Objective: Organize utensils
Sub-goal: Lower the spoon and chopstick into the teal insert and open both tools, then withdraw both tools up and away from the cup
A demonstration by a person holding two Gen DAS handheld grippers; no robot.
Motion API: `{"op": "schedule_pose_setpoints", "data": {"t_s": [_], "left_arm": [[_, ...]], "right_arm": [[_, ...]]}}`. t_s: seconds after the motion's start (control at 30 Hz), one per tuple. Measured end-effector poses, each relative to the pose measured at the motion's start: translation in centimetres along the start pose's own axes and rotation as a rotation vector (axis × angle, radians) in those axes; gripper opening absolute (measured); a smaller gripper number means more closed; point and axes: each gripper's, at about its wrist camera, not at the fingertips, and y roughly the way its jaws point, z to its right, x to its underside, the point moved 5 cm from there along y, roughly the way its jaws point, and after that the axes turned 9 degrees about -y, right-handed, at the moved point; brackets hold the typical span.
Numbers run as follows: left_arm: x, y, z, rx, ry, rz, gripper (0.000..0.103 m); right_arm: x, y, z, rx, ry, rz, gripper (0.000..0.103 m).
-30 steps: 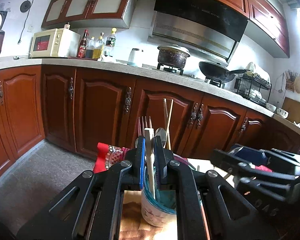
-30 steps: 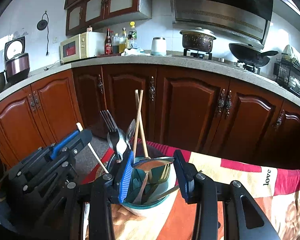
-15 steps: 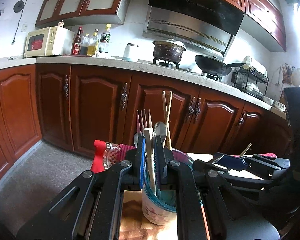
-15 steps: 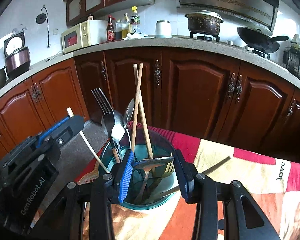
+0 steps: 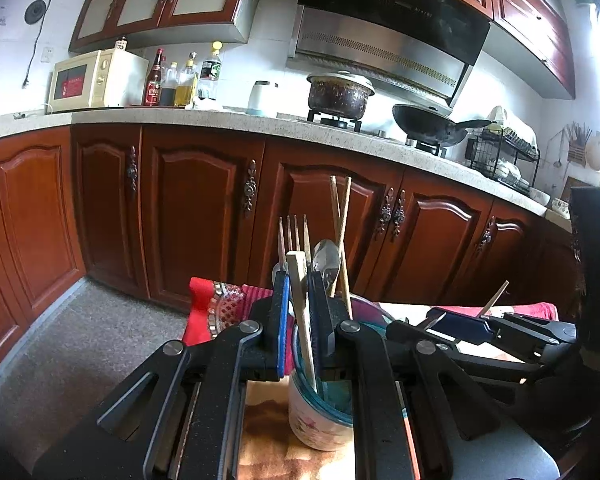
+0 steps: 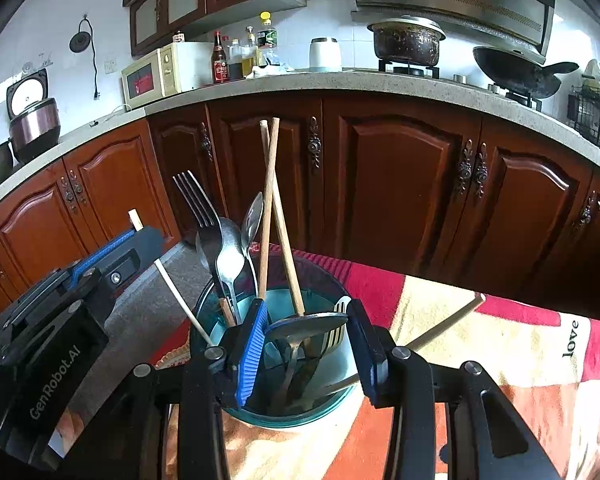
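Through my left wrist camera, my left gripper [image 5: 300, 312] has its jaws drawn almost together on a pale flat stick [image 5: 301, 308], a chopstick by the look of it, whose square top stands above the fingertips and whose lower length runs down into the utensil cup [image 5: 318, 420] just below. The cup is a pale mug with a blue-green rim, standing on a patterned cloth [image 5: 216, 304]. Behind my fingers a fork [image 5: 294, 236], a spoon [image 5: 326, 258] and a crossed pair of brown chopsticks [image 5: 340, 232] rise out of it. Off to the right my right gripper [image 5: 460, 326] reaches in over the cup's far rim, with a thin light stick [image 5: 494, 298] slanting up beside it; whether that stick touches it I cannot tell from here. Through my right wrist camera, my right gripper [image 6: 308, 340] stands partly open over the mouth of the cup [image 6: 292, 420], and a metal spoon's bowl [image 6: 306, 322] lies across the gap between the blue pad and the dark finger; it looks pinched there, though the wide lens leaves the contact at the right finger unsure. Inside the cup I see the fork [image 6: 198, 204], two spoons [image 6: 236, 248] and the crossed chopsticks [image 6: 270, 200] leaning upright, with more handles lower down. My left gripper [image 6: 116, 252] sits at the left, clamped on the pale stick [image 6: 180, 300] that slants down to the cup's near rim. The red, cream and orange cloth [image 6: 520, 360] spreads to the right.
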Motion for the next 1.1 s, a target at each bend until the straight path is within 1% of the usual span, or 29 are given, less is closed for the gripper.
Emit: {"op": "schedule_pose_setpoints", "data": {"t_s": [0.1,0.13,0.17,0.2,0.23,0.43,0.53,0.63,0.7,0.73,0.77,0.8,0.87,0.93,1.0,1.1], "left_arm": [[-0.1,0.1,0.0,-0.002,-0.004,-0.004,0.01],[-0.1,0.0,-0.1,0.0,-0.007,-0.006,0.013],[-0.2,0.0,-0.1,-0.001,-0.009,-0.007,0.022],[-0.2,-0.1,-0.2,-0.005,-0.012,-0.004,0.027],[-0.4,-0.4,-0.3,-0.008,-0.015,0.005,0.034],[-1.3,-1.9,-0.4,-0.011,-0.035,0.022,0.036],[-1.9,-3.4,-0.3,-0.016,-0.04,0.033,0.036],[-2.7,-6.1,0.0,-0.024,-0.036,0.051,0.036],[-3.1,-8.0,0.3,-0.033,-0.035,0.053,0.038],[-3.2,-9.4,0.5,-0.036,-0.039,0.048,0.043],[-3.3,-10.4,0.7,-0.036,-0.047,0.045,0.051],[-3.3,-11.4,0.9,-0.04,-0.054,0.042,0.054],[-3.1,-14.0,1.5,-0.052,-0.072,0.036,0.065],[-2.8,-16.2,2.1,-0.068,-0.08,0.021,0.069],[-2.2,-18.5,2.9,-0.07,-0.087,0.0,0.069],[-1.3,-20.9,4.5,-0.079,-0.077,-0.039,0.07]], "right_arm": [[0.0,-0.1,0.1,-0.007,0.009,0.001,0.039],[0.0,-0.1,0.1,-0.006,0.01,0.001,0.039],[0.0,-0.2,0.1,-0.006,0.01,0.003,0.041],[0.0,-0.3,0.2,-0.008,0.013,0.009,0.044],[-0.1,-0.5,0.3,-0.009,0.016,0.013,0.046],[-1.1,-2.6,0.6,-0.007,0.037,0.039,0.046],[-1.4,-4.9,0.8,-0.002,0.049,0.059,0.046],[-1.5,-7.7,0.9,-0.005,0.065,0.072,0.046],[-1.3,-9.7,0.9,-0.01,0.078,0.079,0.047],[-1.0,-11.1,1.0,-0.015,0.09,0.081,0.047],[-0.9,-11.9,1.0,-0.018,0.097,0.082,0.051],[-0.4,-13.3,1.0,-0.016,0.106,0.082,0.059],[0.6,-15.8,0.9,-0.005,0.111,0.087,0.063],[1.8,-18.1,0.7,0.002,0.115,0.085,0.063],[3.0,-20.0,0.4,0.001,0.126,0.081,0.063],[4.7,-23.0,0.0,0.014,0.139,0.082,0.063]]}}
